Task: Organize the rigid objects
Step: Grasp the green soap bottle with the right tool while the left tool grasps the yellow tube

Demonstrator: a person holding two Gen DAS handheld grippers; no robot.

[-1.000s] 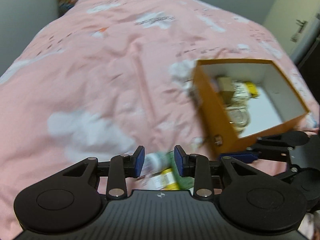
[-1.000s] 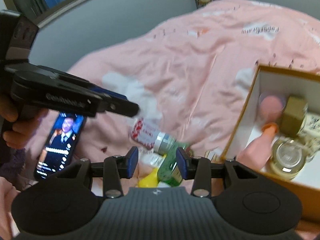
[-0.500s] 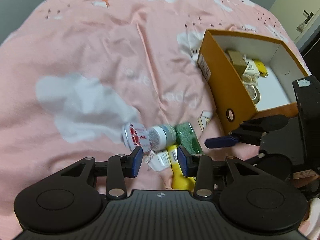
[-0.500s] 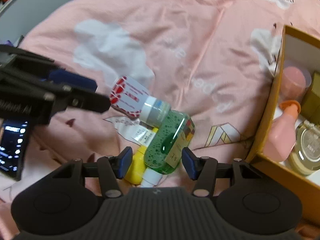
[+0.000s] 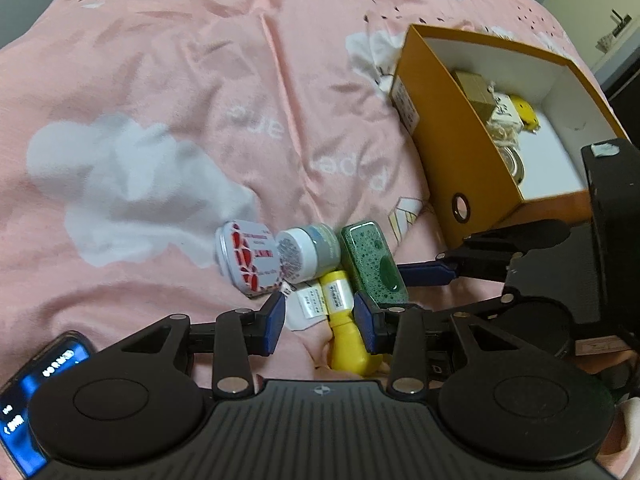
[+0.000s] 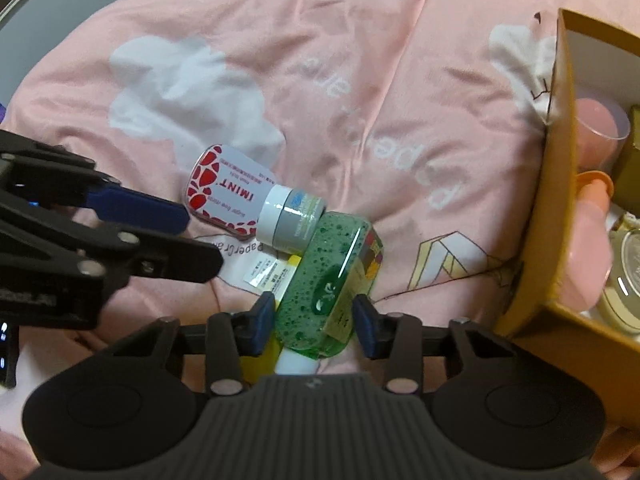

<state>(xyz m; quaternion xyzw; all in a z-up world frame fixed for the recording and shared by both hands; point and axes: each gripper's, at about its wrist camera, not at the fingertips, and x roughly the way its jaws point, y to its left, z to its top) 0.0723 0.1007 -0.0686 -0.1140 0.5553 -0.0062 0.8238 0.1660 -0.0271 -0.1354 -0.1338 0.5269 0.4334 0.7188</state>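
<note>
While four small things huddle on the pink bedspread, one mint tin, one grey jar, one yellow bottle and one green gel bottle, the right gripper is closing with the green bottle between its jaws, not yet pinched. The left gripper straddles the yellow bottle, jaws apart. One orange box sits toward the bedspread's right edge.

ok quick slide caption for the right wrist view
Right gripper closing around a green gel bottle lying on the pink bedspread.
</note>
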